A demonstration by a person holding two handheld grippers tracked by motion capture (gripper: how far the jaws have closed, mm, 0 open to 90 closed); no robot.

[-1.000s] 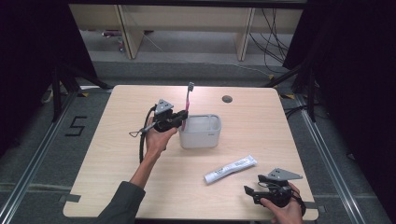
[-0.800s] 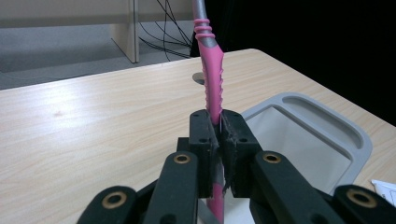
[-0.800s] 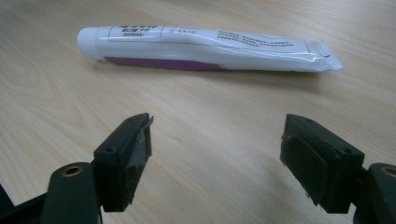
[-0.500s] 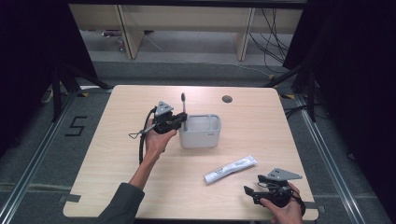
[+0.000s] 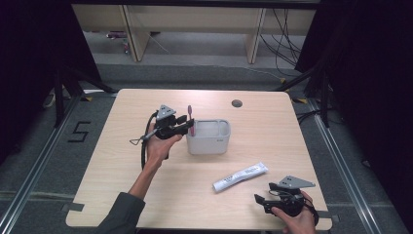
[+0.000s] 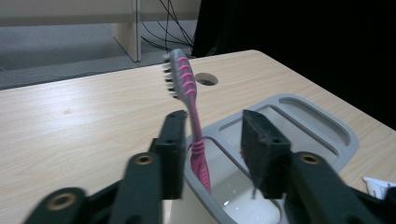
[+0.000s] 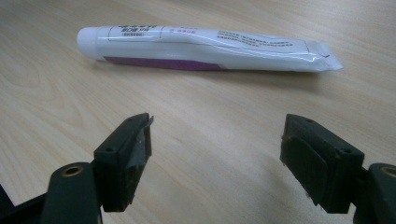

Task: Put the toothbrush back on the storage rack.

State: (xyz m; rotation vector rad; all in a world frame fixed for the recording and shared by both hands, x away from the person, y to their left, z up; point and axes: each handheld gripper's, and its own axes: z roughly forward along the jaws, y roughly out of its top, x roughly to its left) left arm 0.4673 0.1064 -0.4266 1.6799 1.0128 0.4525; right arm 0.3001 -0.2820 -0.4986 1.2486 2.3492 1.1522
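A pink and grey toothbrush (image 5: 190, 116) (image 6: 186, 88) stands nearly upright in the left compartment of a grey holder (image 5: 210, 144) (image 6: 327, 126), bristle head up. My left gripper (image 5: 187, 127) (image 6: 212, 149) is at the holder's left end. Its jaws have just been opening and now stand apart on either side of the brush handle, which leans close to the left pad (image 6: 173, 140). A white and purple toothpaste tube (image 5: 240, 176) (image 7: 205, 49) lies flat on the table. My right gripper (image 5: 261, 202) (image 7: 215, 140) rests open near the front right edge, short of the tube, with nothing between its jaws.
The light wooden table (image 5: 122, 165) has a round cable hole (image 5: 237, 103) behind the holder. The holder's other compartments (image 6: 308, 112) hold nothing. Dark curtains and floor rails flank the table, with wooden shelf legs and cables beyond its far edge.
The left gripper lowered the toothbrush into the holder and its jaws opened off the handle. The right gripper and the tube have not moved.
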